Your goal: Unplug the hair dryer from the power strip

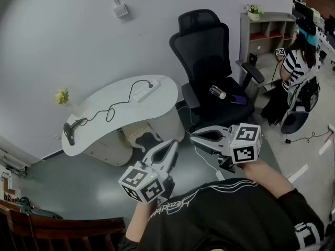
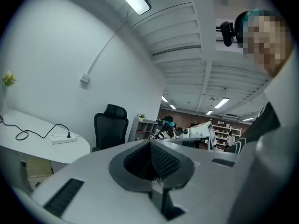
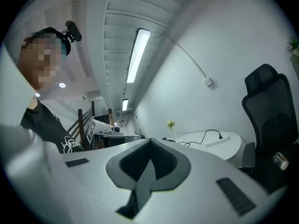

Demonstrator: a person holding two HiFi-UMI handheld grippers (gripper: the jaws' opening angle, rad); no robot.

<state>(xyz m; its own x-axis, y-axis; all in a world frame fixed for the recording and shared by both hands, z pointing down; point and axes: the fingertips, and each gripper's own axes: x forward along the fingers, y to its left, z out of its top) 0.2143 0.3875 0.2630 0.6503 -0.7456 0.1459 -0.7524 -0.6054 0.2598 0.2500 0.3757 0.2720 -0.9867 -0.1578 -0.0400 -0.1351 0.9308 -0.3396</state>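
On the white curved table lies a white power strip with a black plug in it. From the plug a black cord runs to the dark hair dryer at the table's left end. Both grippers hang well short of the table, above the floor. My left gripper is shut and holds nothing. My right gripper is shut and empty too. The left gripper view shows the power strip far off to the left. In the right gripper view the power strip lies ahead to the right.
A black office chair stands right of the table, with a small bottle on its seat. A vase of yellow flowers stands on the table's left end. A person sits by a shelf at far right. A white cable crosses the floor.
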